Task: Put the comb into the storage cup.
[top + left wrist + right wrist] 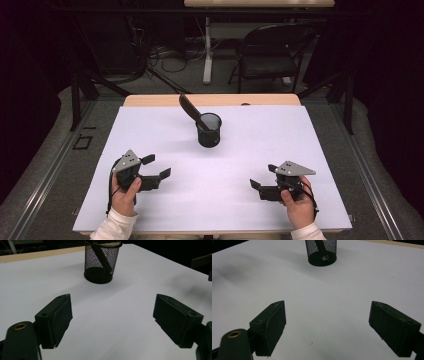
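Note:
A black wire-mesh cup (pixel 209 129) stands upright on the white table top (pixel 240 150), toward the far middle. A dark flat tool (pixel 189 108) leans out of it to the far left. The cup (pixel 102 261) lies ahead in the left gripper view, and its base (pixel 322 255) sits at the top of the right gripper view. My left gripper (pixel 156 166) rests low at the near left, jaws wide apart with nothing between them. At the near right my right gripper (pixel 264 176) is likewise open and empty. Both point toward the table's middle.
The white sheet covers a wooden table whose far edge (pixel 210 100) shows as a tan strip. Beyond it stand a black folding chair (pixel 272 52), a table leg (pixel 207 50) and loose cables on the floor (pixel 165 55).

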A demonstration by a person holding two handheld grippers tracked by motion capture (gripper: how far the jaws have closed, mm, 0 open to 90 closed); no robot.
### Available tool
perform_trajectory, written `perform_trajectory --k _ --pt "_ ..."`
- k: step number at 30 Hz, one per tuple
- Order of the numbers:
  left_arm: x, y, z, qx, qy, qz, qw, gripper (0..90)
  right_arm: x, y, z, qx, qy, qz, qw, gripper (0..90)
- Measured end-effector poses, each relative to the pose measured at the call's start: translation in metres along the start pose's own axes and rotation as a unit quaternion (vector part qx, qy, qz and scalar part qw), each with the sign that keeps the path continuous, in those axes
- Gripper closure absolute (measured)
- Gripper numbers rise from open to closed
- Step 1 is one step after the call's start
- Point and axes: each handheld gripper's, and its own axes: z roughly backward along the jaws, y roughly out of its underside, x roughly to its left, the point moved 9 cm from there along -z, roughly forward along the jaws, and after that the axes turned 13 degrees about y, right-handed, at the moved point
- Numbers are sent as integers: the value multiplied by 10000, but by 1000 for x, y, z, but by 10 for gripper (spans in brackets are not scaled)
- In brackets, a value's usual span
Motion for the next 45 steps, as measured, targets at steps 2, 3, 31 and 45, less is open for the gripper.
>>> perform_trajectory --k 2,3,31,45 --pt "1 2 0 7 -3 3 10000 160 -1 0 0 -13 10 -31 10000 142" --pt "1 3 -1 10 8 18 10000 159 -1 0 1 -17 14 -37 10000 143" --pt "3 15 -4 92 22 52 9999 159 -4 6 -7 -1 22 -11 10000 145" --pt "5 18 -3 120 8 83 9999 160 -2 9 -8 64 -62 -18 10000 145"
